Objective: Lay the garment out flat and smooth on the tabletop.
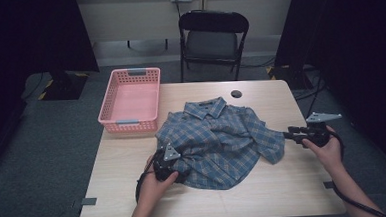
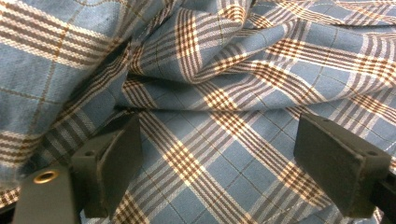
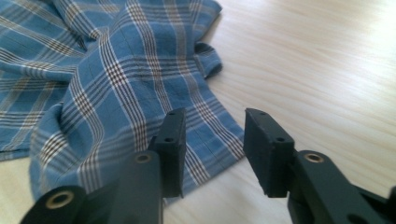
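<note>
A blue plaid shirt [image 1: 217, 137] lies crumpled on the wooden table [image 1: 285, 184], collar toward the far side. My left gripper [image 1: 180, 164] rests at the shirt's near-left edge. In the left gripper view its jaws stand wide apart over the plaid cloth [image 2: 219, 60], so the left gripper [image 2: 219, 140] is open and pinches nothing. My right gripper [image 1: 288, 132] hovers at the shirt's right edge, pointing left. In the right gripper view the right gripper [image 3: 215, 119] is open, just above the edge of the shirt's fold [image 3: 140, 84], with no cloth pressed between the pads.
A pink plastic basket [image 1: 130, 99] sits at the table's far-left corner. A dark folding chair [image 1: 212, 37] stands beyond the table. A round cable hole [image 1: 236, 93] lies near the far edge. Bare wood [image 3: 317, 70] shows to the right of the shirt.
</note>
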Demonstrator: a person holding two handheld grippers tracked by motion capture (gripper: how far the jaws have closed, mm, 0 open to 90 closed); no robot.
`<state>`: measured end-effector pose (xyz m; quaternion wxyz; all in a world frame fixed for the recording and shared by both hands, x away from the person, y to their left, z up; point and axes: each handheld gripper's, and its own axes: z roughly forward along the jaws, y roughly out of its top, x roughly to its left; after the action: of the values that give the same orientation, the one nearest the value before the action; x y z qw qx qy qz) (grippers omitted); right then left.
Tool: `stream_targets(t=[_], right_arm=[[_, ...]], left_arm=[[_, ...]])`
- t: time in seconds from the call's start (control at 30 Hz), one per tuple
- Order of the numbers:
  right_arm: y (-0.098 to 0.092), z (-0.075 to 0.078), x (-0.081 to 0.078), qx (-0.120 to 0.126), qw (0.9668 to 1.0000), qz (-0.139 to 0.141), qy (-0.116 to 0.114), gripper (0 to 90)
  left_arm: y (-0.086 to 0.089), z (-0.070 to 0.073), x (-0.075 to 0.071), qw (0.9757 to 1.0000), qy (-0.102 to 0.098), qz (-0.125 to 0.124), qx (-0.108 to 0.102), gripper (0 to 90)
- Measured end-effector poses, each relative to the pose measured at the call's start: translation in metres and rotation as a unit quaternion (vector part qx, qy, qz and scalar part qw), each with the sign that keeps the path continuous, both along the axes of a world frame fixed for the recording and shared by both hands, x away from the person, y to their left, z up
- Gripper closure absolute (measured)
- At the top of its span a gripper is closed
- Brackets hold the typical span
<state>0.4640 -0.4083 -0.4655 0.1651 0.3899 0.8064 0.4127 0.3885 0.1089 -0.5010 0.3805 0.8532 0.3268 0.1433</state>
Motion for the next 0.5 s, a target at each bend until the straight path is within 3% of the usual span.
stream_targets(t=[0.3,0.4,0.5], right_arm=[[0.031,-0.024,0.013,-0.039,0.9989,0.016,0.020,50.9],[0.032,-0.027,0.016,-0.038,0.9991,0.013,0.016,55.4],[0.032,-0.026,0.017,-0.062,0.9979,0.016,0.008,65.1]], left_arm=[[0.000,0.000,0.000,1.0000,0.000,0.000,0.000,14.8],[0.000,0.000,0.000,1.0000,0.000,0.000,0.000,14.8],[0.000,0.000,0.000,1.0000,0.000,0.000,0.000,14.8]])
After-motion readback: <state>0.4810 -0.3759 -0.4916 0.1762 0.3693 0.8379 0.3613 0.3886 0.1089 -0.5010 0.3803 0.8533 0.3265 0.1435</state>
